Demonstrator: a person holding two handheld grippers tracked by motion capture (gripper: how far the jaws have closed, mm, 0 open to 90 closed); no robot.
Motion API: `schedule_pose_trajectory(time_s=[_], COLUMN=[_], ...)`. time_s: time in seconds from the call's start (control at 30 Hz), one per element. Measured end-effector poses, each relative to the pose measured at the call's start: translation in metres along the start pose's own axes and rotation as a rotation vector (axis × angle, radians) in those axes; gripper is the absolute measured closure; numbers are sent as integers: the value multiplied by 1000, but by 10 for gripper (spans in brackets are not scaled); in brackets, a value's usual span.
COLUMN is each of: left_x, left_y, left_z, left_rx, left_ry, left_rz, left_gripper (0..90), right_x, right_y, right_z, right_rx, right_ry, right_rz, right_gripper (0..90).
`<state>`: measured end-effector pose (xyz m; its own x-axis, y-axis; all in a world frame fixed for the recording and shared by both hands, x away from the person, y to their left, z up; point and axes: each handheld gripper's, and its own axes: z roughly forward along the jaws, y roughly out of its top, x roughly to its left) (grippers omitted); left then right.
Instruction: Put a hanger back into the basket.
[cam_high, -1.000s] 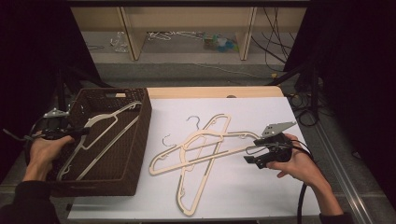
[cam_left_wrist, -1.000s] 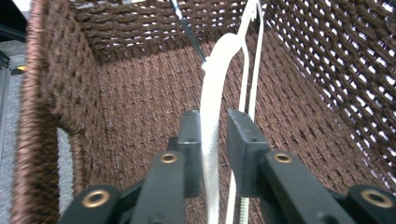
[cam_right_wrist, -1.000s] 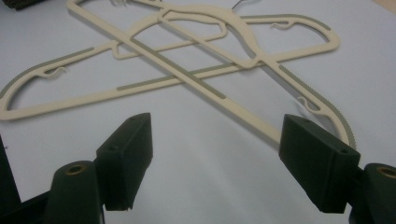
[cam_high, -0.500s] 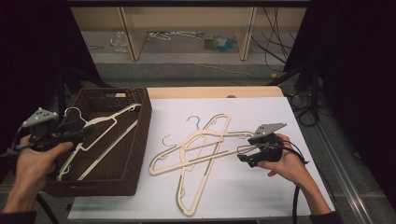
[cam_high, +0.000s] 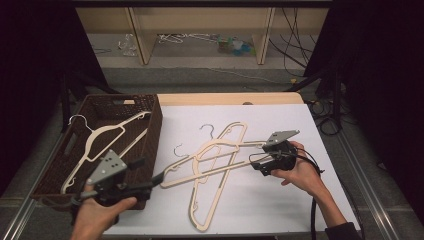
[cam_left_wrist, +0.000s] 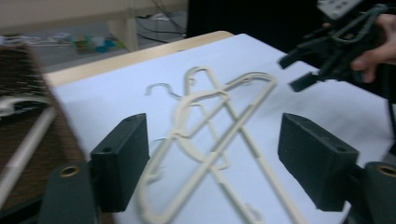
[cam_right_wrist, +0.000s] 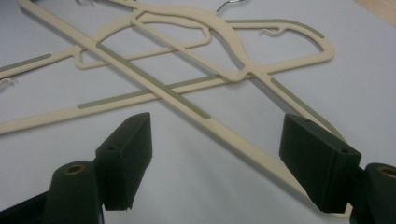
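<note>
Partly blurred, crossed hangers (cam_left_wrist: 210, 140) run off below the left gripper (cam_left_wrist: 212, 163).

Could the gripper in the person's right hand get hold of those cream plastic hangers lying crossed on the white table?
Probably yes. The right gripper is open beside the crossed cream plastic hangers, one bar lying between its jaws, and nothing blocks the way.

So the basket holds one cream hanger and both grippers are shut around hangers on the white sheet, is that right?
Not quite: the basket does hold one cream hanger, but the left gripper and right gripper are open and grip nothing, as both gripper views show.
</note>
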<state>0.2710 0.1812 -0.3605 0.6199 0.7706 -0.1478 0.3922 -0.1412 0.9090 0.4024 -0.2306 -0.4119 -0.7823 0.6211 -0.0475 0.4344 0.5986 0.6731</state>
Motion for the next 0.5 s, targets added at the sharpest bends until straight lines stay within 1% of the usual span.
schedule_pose_trajectory(time_s=[0.03,0.07,0.1,0.13,0.17,0.2,0.23,0.27,0.3,0.33,0.4,0.43,0.47,0.5], left_x=[-7,-7,-12,-14,-16,-16,-19,-20,-21,-23,-25,-26,-26,-26], left_y=[-9,-9,-17,-22,-25,-25,-33,-36,-39,-42,-46,-48,-50,-50], left_z=[9,9,15,19,20,20,22,22,24,24,25,26,28,28], left_rx=[11,11,33,42,46,46,40,50,46,47,40,33,33,33], left_ry=[-9,-9,-16,-24,-21,-21,-35,-38,-49,-40,-43,-50,-52,-52], left_rz=[16,16,24,26,21,21,25,31,31,38,47,42,38,38], left_gripper=[194,189,186,180,171,171,170,170,170,170,169,169,169,169], right_x=[1,1,1,2,2,2,4,4,4,5,3,1,-1,-1], right_y=[-1,-1,-2,-1,-1,-1,-1,-1,0,-1,0,0,0,0], right_z=[-1,-1,-2,-2,-3,-3,-1,0,-1,1,4,4,7,7], right_rx=[-11,-11,-16,-14,-1,-1,-5,-4,14,4,4,16,3,3], right_ry=[-2,-2,-9,-5,4,4,-4,-6,-2,-8,-6,0,-8,-8], right_rz=[7,7,2,5,3,3,3,-2,0,-4,-8,-6,-1,-1], right_gripper=[264,264,265,264,264,264,264,264,264,264,264,264,264,264])
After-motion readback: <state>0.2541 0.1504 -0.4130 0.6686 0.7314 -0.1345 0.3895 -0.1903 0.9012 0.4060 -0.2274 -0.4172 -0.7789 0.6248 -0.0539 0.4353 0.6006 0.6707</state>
